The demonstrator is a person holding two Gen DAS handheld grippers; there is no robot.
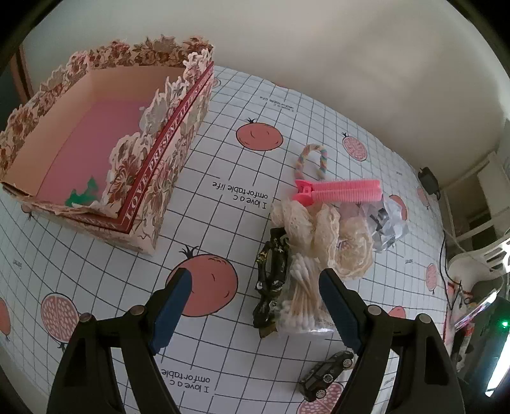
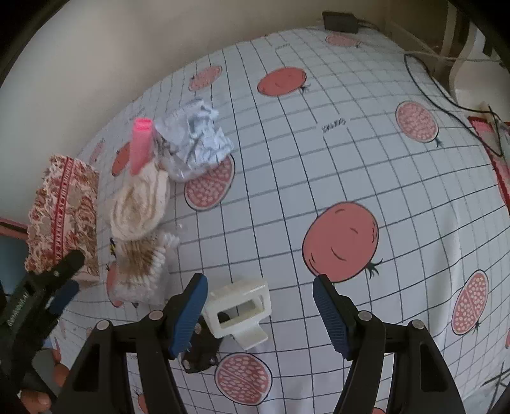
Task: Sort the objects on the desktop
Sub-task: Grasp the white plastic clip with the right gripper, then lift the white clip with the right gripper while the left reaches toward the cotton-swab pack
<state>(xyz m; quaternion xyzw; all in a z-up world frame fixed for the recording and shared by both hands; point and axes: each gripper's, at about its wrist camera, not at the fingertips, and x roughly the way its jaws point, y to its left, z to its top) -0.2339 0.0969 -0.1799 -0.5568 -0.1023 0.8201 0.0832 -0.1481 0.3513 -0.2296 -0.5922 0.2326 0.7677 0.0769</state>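
Honestly, our two gaping, empty grippers, left [image 1: 255,305] and right [image 2: 259,313], risk scattering the swabs [image 1: 302,299] beside the box [image 1: 178,153].

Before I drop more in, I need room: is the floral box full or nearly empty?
Nearly empty. The floral box shows bare pink floor; only a small green item lies in its near corner.

Gridded tablecloth [image 2: 318,191], black adapter [image 2: 339,17], perhaps cables [image 2: 424,79]
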